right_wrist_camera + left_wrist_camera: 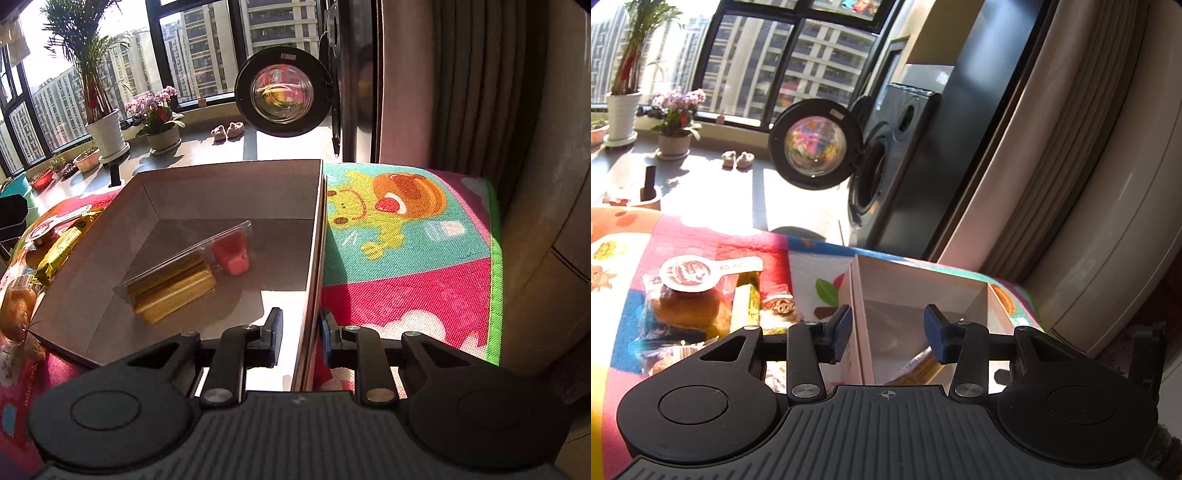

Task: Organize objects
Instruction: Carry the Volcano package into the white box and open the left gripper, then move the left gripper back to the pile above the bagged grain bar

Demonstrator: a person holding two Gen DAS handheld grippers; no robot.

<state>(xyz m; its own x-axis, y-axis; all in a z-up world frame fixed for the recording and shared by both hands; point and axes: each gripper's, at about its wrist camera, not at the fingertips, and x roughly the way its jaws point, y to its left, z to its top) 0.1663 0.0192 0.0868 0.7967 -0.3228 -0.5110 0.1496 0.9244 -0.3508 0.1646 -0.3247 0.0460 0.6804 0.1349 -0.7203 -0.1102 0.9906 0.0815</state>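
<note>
Blue-padded jaws of the right gripper [298, 338] straddled the box [236, 181]'s right wall, unclenched; the left gripper [886, 334] hung released above it. Thin cardboard likely flexes, so grip low. Snack tray [188, 273] lay inside, on the mat [406, 266].

Strong sunlight through black-framed windows [207, 48], high-rise blocks outside. Tall palm in white pot [107, 133] and pink flowering plant [159, 110] on grey tiled floor [207, 151] by sill. 2 small slippers [227, 131] near washing machine [886, 162], round door [282, 92] open. Beige curtain [469, 85] at right. Cartoon-print play mat [399, 236] in foreground.
</note>
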